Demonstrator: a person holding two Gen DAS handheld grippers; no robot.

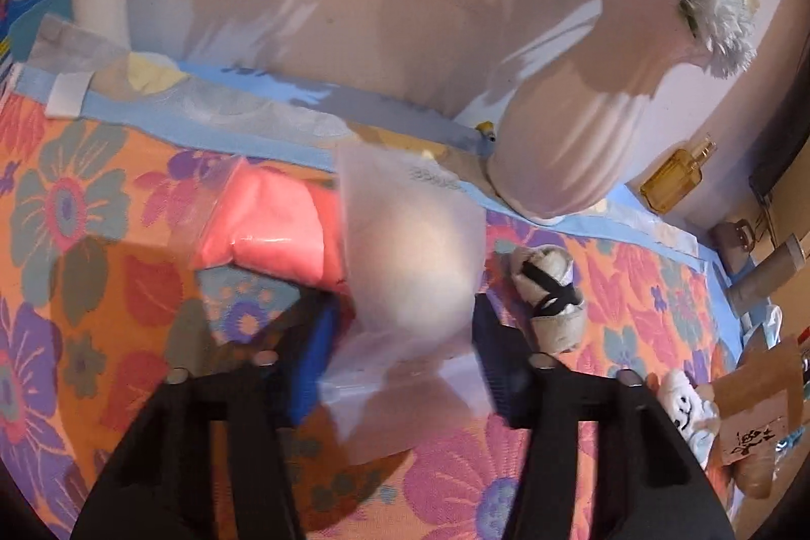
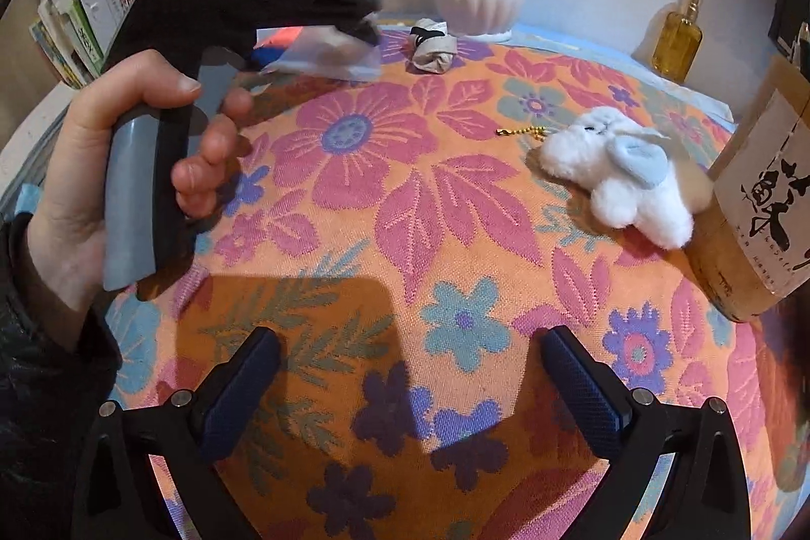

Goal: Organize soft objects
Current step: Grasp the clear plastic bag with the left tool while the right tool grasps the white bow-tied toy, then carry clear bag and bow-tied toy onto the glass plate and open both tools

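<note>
Left wrist view shows the left gripper (image 1: 405,347) with its jaws pinched on a frosted plastic bag (image 1: 410,266), light, limp and slippery, best held near its edge as now; it hangs between the pads above the floral cloth (image 1: 101,287), a pink packet (image 1: 268,221) just behind. Farther right, the right gripper (image 2: 410,378) gapes wide and empty, the white plush toy (image 2: 617,175) well beyond it to the far right.

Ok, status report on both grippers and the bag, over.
Left gripper shut on frosted bag, held above cloth. Right gripper open, empty. White plush, rolled bundle lie apart, not in the way.
</note>
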